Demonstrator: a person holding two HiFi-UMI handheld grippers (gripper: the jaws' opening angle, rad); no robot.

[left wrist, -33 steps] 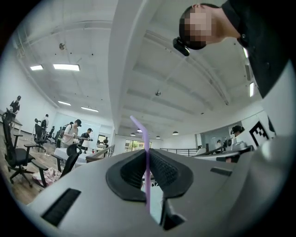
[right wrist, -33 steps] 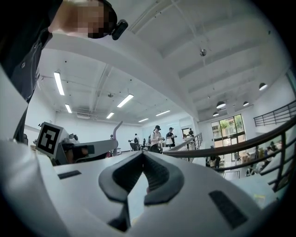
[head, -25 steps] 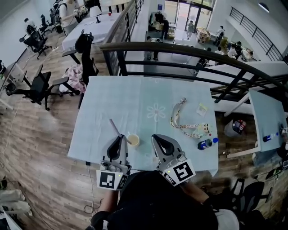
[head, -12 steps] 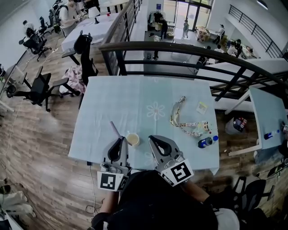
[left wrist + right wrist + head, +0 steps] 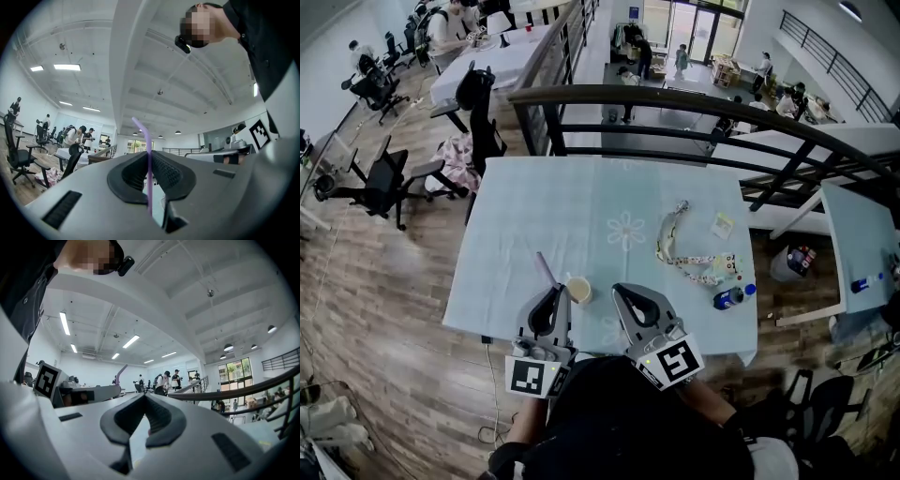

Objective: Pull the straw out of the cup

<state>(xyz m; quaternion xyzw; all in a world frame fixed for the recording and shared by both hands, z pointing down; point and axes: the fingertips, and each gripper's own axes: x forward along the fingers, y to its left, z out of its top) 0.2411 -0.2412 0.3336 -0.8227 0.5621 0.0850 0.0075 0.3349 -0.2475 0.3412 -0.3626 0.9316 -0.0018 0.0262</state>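
**One straw, pinched in the left claw**

There is one cup (image 5: 577, 290), one purple straw (image 5: 545, 271) and two claws. The left claw (image 5: 560, 292) is squeezed tight on the straw. The straw pokes up past its tip, with a bend at the top. The cup stands on the blue table (image 5: 544, 206), just to the right of that tip. The right claw (image 5: 617, 289) is closed and holds nothing. Both claws lie side by side, about flat, pointing away from the person. Beyond the right claw lie one strap (image 5: 686, 255), one bottle (image 5: 727, 300) and one small card (image 5: 721, 225).
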